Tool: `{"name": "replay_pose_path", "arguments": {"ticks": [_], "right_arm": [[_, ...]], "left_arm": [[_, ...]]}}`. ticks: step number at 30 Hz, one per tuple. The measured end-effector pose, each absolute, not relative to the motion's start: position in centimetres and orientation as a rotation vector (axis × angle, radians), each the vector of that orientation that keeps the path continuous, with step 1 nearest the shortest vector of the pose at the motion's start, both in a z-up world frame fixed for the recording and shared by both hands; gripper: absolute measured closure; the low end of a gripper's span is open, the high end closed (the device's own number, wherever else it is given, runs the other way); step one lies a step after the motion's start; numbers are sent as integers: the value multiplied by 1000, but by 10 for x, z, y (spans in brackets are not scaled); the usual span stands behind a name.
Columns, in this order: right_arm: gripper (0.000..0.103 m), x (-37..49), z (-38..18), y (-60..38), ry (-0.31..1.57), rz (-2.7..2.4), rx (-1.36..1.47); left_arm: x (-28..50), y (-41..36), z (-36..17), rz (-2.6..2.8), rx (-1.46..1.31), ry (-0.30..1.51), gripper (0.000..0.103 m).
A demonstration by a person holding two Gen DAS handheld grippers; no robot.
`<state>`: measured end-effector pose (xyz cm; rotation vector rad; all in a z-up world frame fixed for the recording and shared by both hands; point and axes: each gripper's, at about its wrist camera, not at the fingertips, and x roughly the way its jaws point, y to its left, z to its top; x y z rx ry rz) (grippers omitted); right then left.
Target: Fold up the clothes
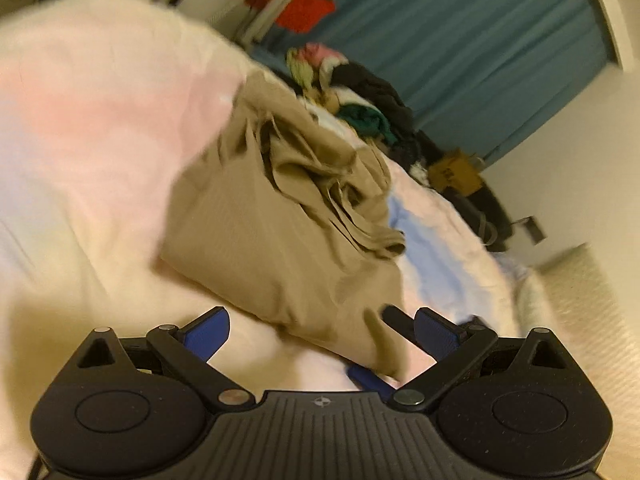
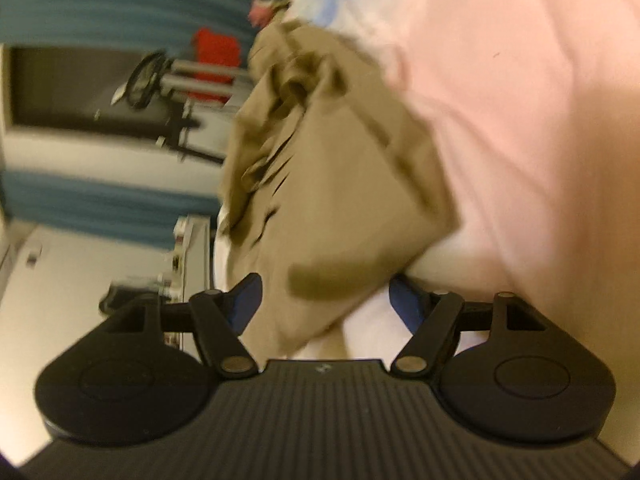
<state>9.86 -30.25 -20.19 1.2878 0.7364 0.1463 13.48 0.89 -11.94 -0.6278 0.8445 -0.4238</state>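
Observation:
A crumpled khaki garment [image 1: 272, 216] lies on the pink and white bed cover [image 1: 80, 140]. My left gripper [image 1: 322, 336] is open low over the cover, and the garment's near corner reaches in between its blue pads. By that corner, one of the right gripper's fingers [image 1: 370, 378] shows under the cloth. In the right wrist view, which is rolled on its side, the same khaki garment [image 2: 332, 184] runs between the pads of my right gripper [image 2: 325, 300]. Its jaws stand wide around the cloth's edge and no pad visibly presses on it.
A pile of mixed clothes [image 1: 360, 96] sits further along the bed. Behind it hang blue curtains [image 1: 480, 40], with a red item [image 1: 306, 10] on a rack. A yellow box [image 1: 454, 174] stands by the wall. Pale carpet [image 1: 592, 320] lies beyond the bed's right edge.

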Motion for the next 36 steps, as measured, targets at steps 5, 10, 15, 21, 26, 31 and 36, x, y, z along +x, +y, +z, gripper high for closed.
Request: {"name": "replay_pose_path", "arguments": {"ticks": [5,10,15,21,26,31,36], "right_arm": [[79,100,-209,-312,736,57,1307],[89,101,-189,-309,691,122,1280],[90,98,-161,-314,600,221,1290],[91,97,-159,-328,581,197,1297],[91,91,-157,-326,596,180,1244],[91,83,-141,-322,581,178,1173],[91,59,-105,-318,551,177,1109]], "left_arm": [[155,6,-145,-504,-767,914,8],[168,-3,-155,-583,-847,923,9],[180,3,-167,-495,-885,899,20],[183,33,-183,-338,-1020,850,44],[187,36,-181,-297,-999,794,75],[183,32,-158,-326,-940,722,85],[154,32,-114,-387,-893,676,88]]}}
